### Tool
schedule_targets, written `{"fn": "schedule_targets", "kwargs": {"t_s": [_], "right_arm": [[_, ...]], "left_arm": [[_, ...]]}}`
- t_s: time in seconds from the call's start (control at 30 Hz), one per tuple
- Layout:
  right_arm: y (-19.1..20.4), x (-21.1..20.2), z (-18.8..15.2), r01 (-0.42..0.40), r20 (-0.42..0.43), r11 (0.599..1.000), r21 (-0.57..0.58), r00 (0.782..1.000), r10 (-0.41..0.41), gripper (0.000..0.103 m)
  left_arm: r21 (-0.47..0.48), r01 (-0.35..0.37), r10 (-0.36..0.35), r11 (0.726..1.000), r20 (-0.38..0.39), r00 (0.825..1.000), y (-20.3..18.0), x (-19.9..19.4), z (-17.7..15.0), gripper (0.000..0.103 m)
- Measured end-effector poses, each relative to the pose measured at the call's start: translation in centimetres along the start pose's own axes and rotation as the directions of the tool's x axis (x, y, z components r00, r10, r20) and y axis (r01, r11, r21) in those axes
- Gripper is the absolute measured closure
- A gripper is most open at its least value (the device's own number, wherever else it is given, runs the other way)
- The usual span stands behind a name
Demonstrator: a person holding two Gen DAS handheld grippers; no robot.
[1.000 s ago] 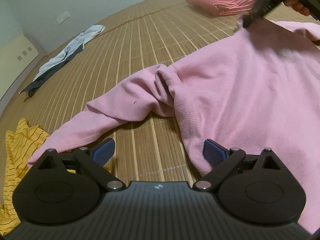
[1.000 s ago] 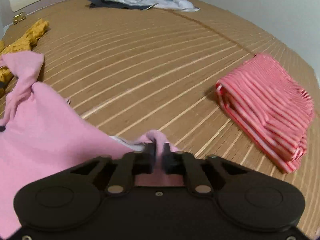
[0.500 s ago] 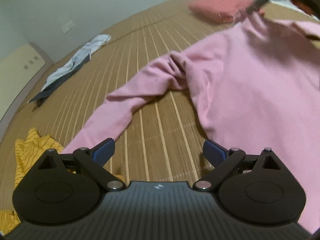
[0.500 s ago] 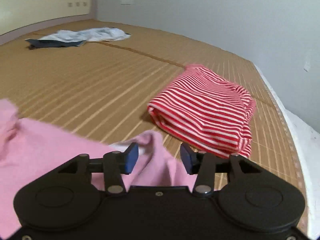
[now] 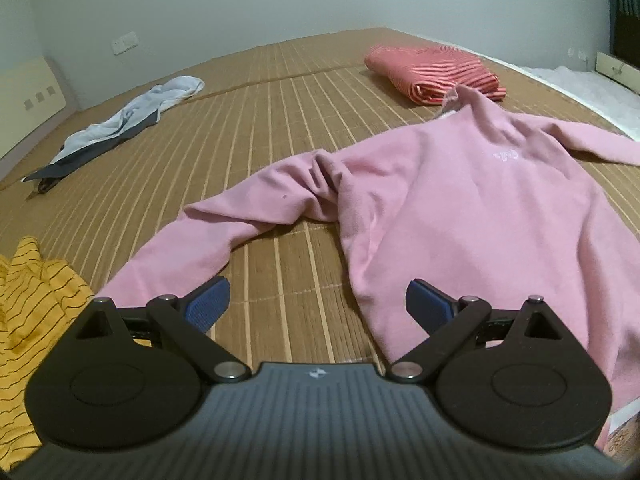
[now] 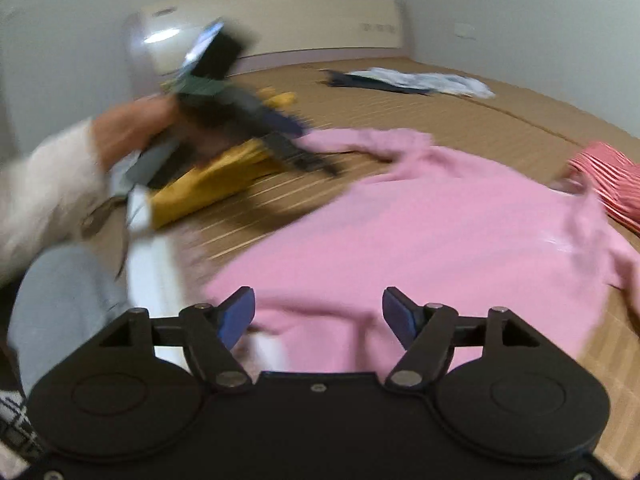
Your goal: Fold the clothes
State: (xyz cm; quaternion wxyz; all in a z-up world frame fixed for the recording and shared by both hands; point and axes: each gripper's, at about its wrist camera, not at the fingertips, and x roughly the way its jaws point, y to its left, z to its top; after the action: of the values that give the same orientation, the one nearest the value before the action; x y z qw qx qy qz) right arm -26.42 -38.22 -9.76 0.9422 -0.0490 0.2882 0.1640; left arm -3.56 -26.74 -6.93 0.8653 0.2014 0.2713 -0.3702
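Yellow striped garment: bed's near-left corner, crumpled.
Left claw: spread wide, grasping nothing, above the mat.
Pink sweater: flat mid-bed, sleeve kinked; folding over that kink risks a trapped crease.
Right claw: released above the hem; blurred view.
Red striped garment: folded, far-right edge.

We look over our left gripper at a pink long-sleeved sweater spread on a woven bamboo mat.

Our blue-padded jaws stand wide apart, holding nothing, just short of the sweater's hem and near sleeve. Beyond lie a folded red-striped garment, a rumpled white-and-navy garment, and a yellow black-striped garment at left.
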Motion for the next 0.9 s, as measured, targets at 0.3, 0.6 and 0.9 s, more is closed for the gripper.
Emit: {"fn": "schedule_targets", "kwargs": {"t_s": [0.3, 0.6, 0.9], "right_arm": [[4.8, 8.4, 1.3, 0.083, -0.072, 0.976, -0.203, 0.992, -0.099, 0.098], [-9.4, 1.5, -1.0, 0.275, 0.05, 0.804, 0.528, 0.934, -0.353, 0.097], [-8.6, 0.3, -1.6, 0.408, -0.021, 0.83, 0.38, 0.901, -0.433, 0.063]], "left_arm": [[-0.096, 0.019, -0.016, 0.995, 0.029, 0.999, 2.5, -1.8, -0.4, 0.006], [-0.121, 0.035, -0.034, 0.992, 0.017, 0.999, 3.0, -1.9, -0.4, 0.006], [-0.095, 0.039, -0.041, 0.995, -0.019, 0.999, 2.0, -0.7, -0.5, 0.006]]}}
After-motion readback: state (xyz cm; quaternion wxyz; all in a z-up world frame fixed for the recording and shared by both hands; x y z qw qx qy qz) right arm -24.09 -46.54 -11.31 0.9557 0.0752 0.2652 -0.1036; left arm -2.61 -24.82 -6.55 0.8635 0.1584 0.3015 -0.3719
